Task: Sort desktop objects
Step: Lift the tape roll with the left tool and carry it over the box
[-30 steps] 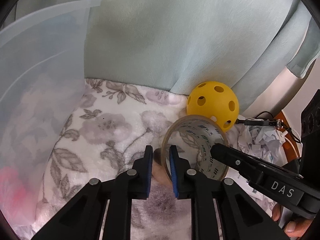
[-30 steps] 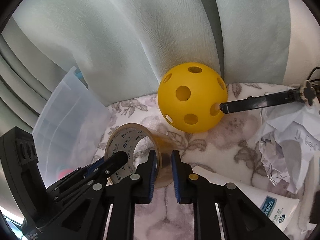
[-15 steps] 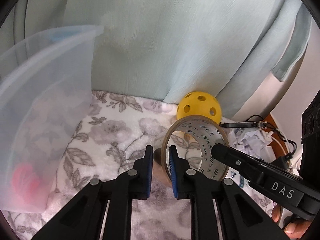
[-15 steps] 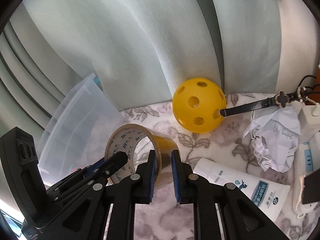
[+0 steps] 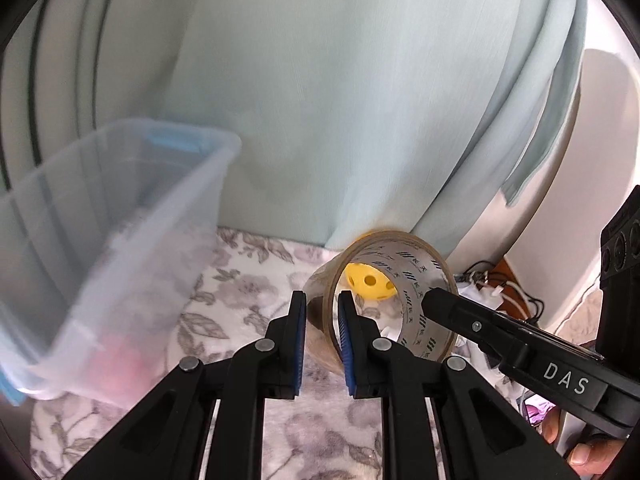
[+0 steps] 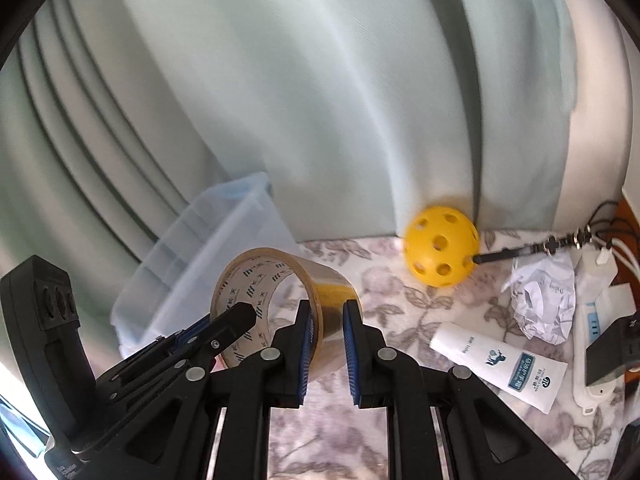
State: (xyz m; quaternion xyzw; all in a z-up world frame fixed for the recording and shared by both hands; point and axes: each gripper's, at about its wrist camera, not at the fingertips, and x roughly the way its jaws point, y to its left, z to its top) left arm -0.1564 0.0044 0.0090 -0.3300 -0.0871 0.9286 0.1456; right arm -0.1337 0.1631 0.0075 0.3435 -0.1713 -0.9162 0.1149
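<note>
Gripping the tape roll point(image 5: 394, 304) from both sides, you held it lifted above the floral cloth point(image 5: 248, 300), its hollow core lying roughly level, likely so neither grip alone had to carry it toward the clear bin point(image 5: 120, 220) on the left. Your left gripper point(image 5: 322, 316) had narrowed its fingers onto the roll's wall, one pad outside and one inside the ring. Your right gripper point(image 6: 325, 322) pinched the opposite wall the same way (its black tip showed at the roll's far edge in the left view). Neither claw touched anything else. The yellow ball point(image 6: 441, 252), white tube point(image 6: 500, 360) and crumpled paper point(image 6: 544, 300) lay on the cloth, unsorted.
</note>
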